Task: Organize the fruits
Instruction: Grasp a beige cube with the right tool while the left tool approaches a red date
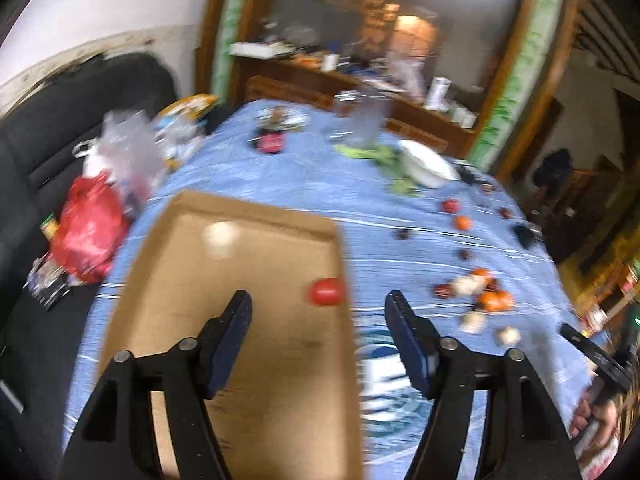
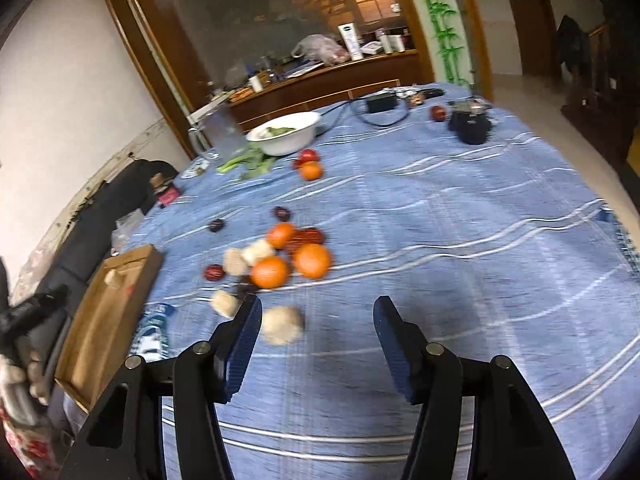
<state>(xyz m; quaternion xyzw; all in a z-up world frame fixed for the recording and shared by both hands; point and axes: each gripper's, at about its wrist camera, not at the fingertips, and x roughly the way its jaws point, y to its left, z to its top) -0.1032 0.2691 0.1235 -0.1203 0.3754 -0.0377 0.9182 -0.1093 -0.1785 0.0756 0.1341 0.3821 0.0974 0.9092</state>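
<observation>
Both the left tongs (image 1: 318,308) and right tongs (image 2: 318,312) gape released; a round red fruit (image 1: 326,291) lies in the flat brown cardboard tray (image 1: 248,264) at twelve o'clock of the left tongs.

No lettering legible anywhere — all blurred.

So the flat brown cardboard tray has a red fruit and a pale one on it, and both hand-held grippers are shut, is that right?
Not quite. The flat brown cardboard tray does hold the round red fruit and the pale round fruit, but both hand-held grippers, left and right, are open and empty, as each wrist view shows.
</observation>
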